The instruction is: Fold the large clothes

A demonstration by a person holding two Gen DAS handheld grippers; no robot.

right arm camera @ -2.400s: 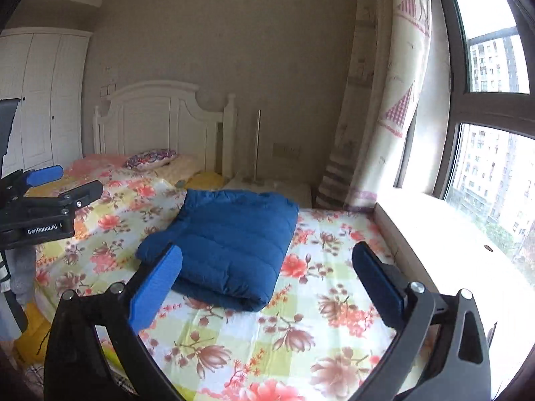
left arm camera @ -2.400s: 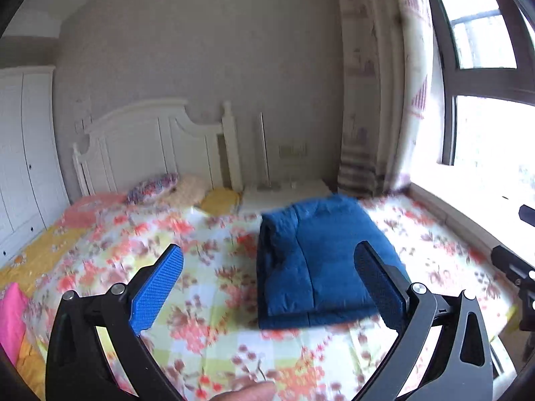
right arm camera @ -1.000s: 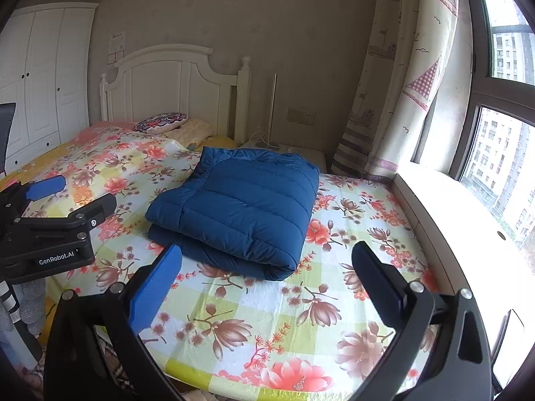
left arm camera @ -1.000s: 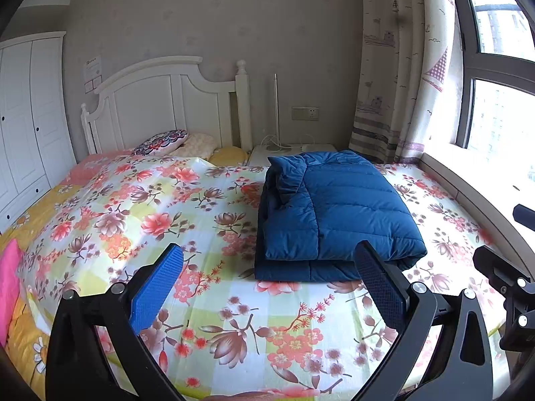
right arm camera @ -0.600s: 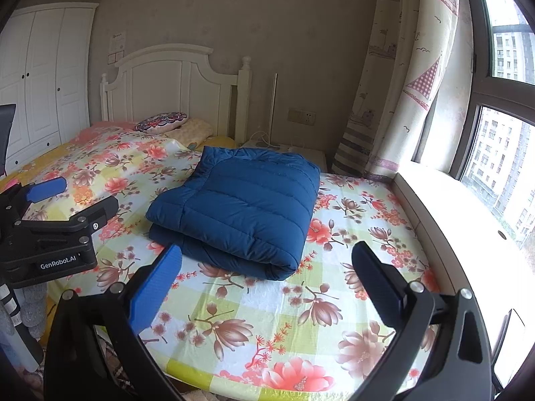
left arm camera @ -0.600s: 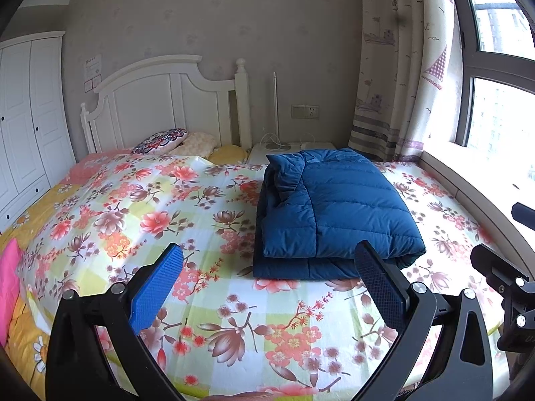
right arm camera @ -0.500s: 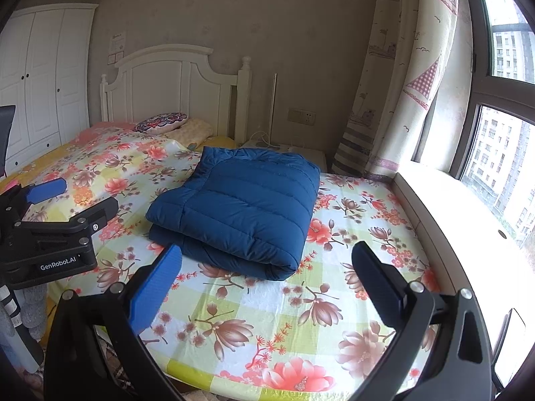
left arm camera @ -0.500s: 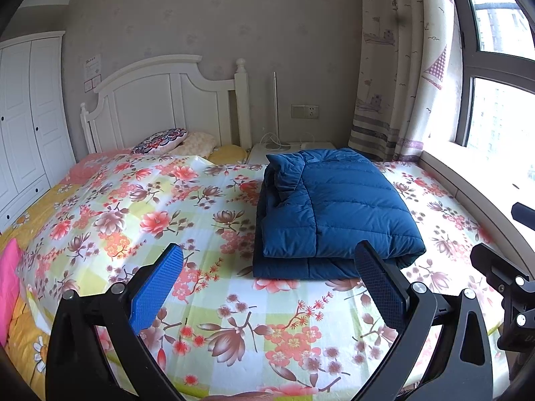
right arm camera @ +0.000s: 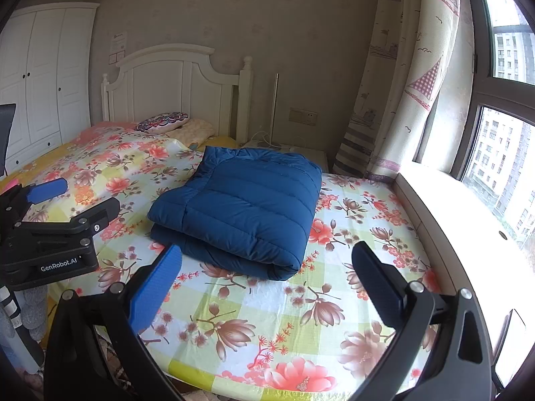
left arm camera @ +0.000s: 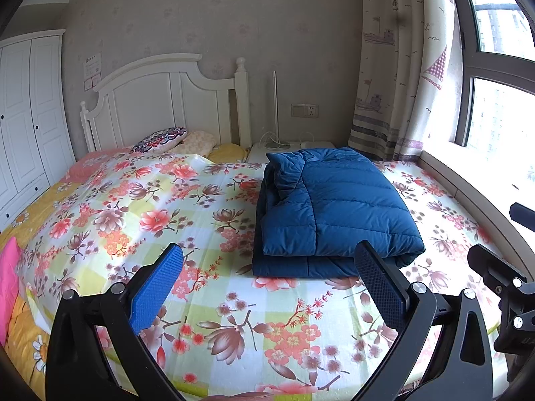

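Observation:
A blue quilted down jacket (left arm camera: 331, 210) lies folded into a neat rectangle on the floral bedspread (left arm camera: 160, 220), right of the bed's middle. It also shows in the right wrist view (right arm camera: 240, 207). My left gripper (left arm camera: 267, 284) is open and empty, held back over the bed's near edge, apart from the jacket. My right gripper (right arm camera: 265, 282) is open and empty, also over the near edge, short of the jacket. The left gripper's body shows at the left of the right wrist view (right arm camera: 50, 234).
A white headboard (left arm camera: 167, 100) and pillows (left arm camera: 160, 135) stand at the far end. A white wardrobe (left arm camera: 26, 117) is on the left. A curtain (left arm camera: 394, 67), window (right arm camera: 501, 133) and wide sill (right arm camera: 451, 207) run along the right. A white nightstand (left arm camera: 287, 147) sits behind the jacket.
Over the last 2.4 seconds both grippers drew back and steadied, so the bed sits lower and wider in view. In the last half second nothing has visibly moved. The jacket stays folded.

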